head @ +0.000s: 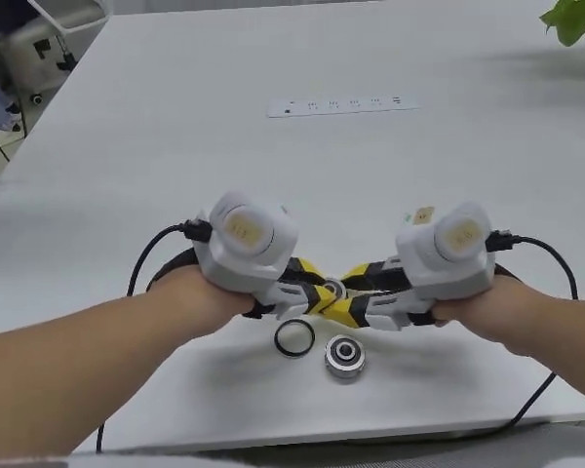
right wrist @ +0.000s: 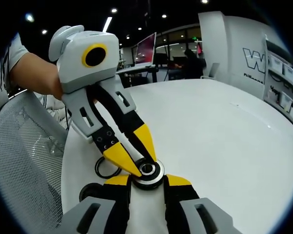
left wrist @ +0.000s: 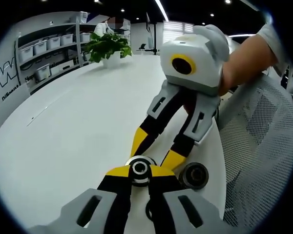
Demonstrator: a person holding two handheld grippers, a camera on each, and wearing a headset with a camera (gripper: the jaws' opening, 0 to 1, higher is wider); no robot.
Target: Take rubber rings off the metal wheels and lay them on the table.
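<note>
Left tongs [left wrist: 139, 171] and right tongs [right wrist: 147, 181] tight on one metal wheel [head: 331, 289]; white table [head: 273, 175], shelves [left wrist: 44, 48], plant [left wrist: 107, 46] beyond.

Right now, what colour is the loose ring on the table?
Black: the thin round rubber ring, clearest in the head view.

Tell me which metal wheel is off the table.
The wheel clamped between the left claw and right claw. The other wheel lies on the table beside a loose rubber ring.
</note>
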